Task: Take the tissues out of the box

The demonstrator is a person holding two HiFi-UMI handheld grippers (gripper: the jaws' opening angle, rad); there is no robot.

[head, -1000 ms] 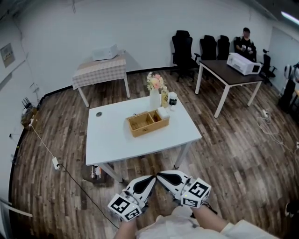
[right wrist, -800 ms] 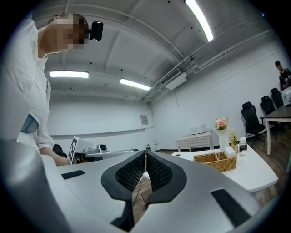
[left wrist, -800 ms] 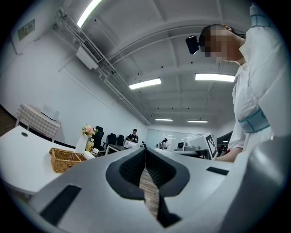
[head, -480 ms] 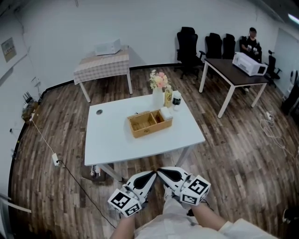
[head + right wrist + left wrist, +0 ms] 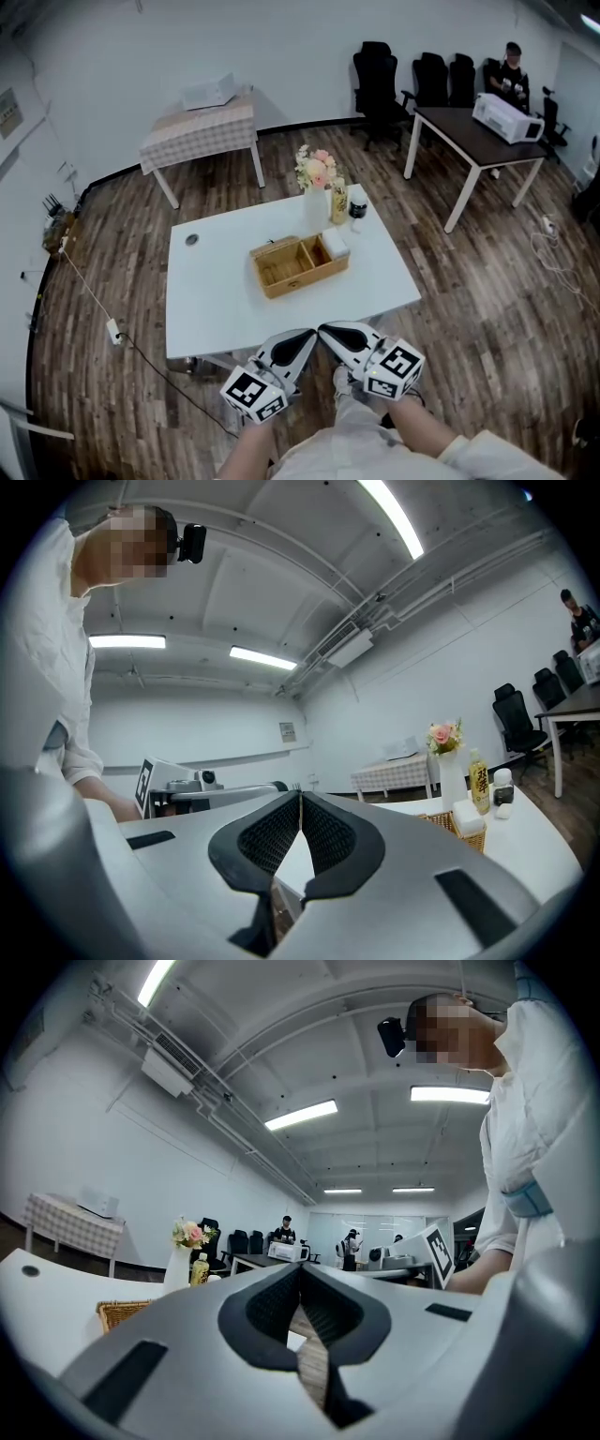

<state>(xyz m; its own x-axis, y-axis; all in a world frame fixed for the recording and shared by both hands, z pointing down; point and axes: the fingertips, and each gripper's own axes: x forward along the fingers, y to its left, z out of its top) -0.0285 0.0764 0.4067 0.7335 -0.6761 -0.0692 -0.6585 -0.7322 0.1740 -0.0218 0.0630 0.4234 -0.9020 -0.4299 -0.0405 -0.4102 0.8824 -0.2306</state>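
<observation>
Wood-floored office, head view: white tabletop (image 5: pixel 211 300) is sitting nearer than a second ago, left tool (image 5: pixel 306 335) and right tool (image 5: pixel 325 330) hanging over its near edge, while the wicker box (image 5: pixel 281 272) is resting mid-tabletop with the tissues (image 5: pixel 335 246) in its right-end compartment, well apart from both tools. Left gripper view: left tool is pointing level, jaws pressed together on nothing. Right gripper view: right tool is likewise pressed together and empty, box showing off to the right, so this is looking like the approach, with the reach for the tissues not yet begun.
</observation>
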